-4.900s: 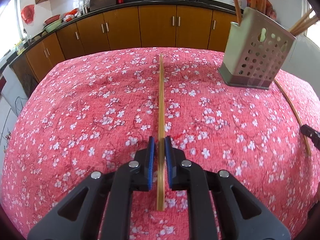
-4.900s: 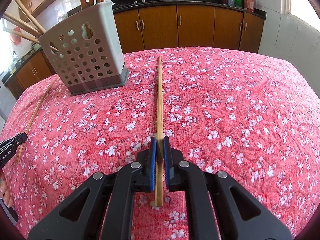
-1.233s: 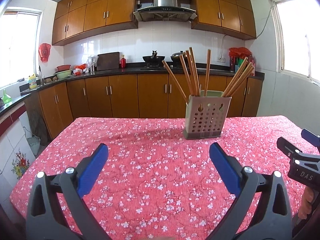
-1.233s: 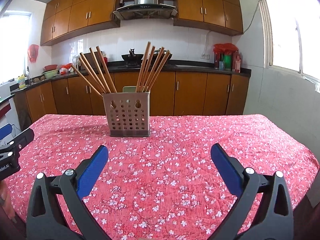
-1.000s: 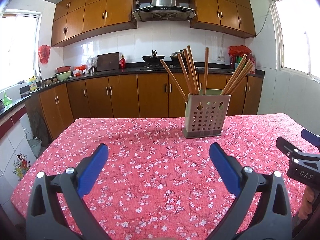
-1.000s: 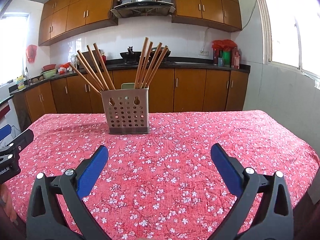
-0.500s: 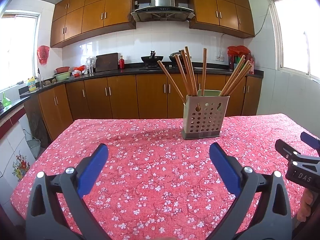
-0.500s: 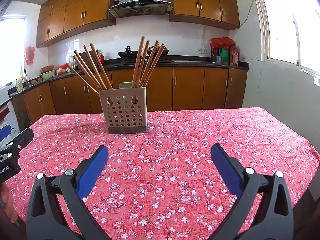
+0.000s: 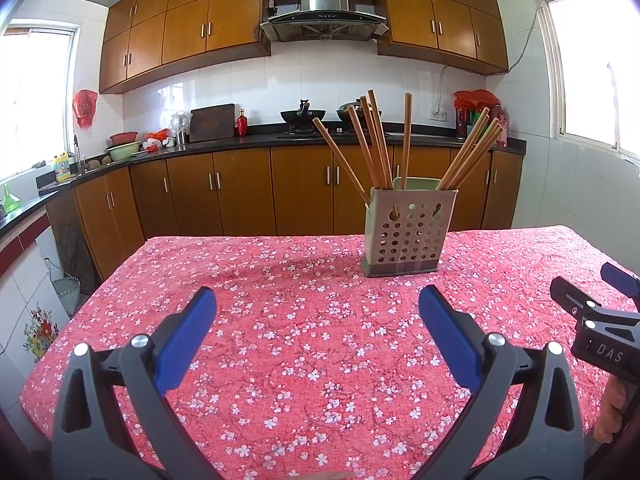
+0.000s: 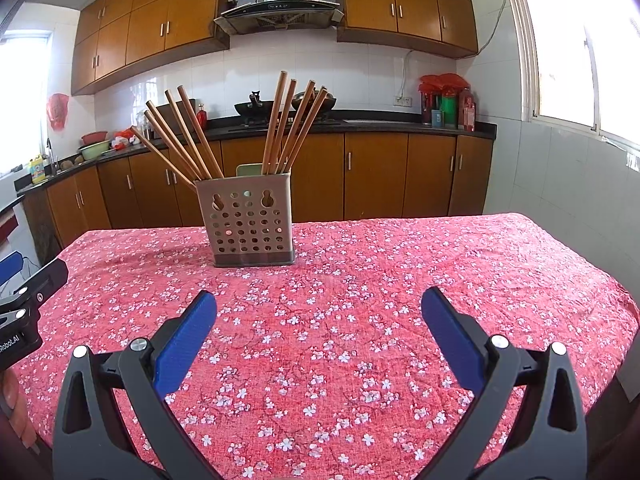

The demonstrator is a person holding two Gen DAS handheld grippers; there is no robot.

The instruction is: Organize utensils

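Your left gripper (image 9: 318, 322) hovers level over the surface (image 9: 280, 320), fingers spread wide and empty; your right gripper (image 10: 319, 324) matches it. Seconds ago each pinched a chopstick lying on the cloth. Now the chopsticks (image 9: 376, 144) stand fanned in the perforated grey holder (image 10: 251, 222), upright at the surface's far middle.
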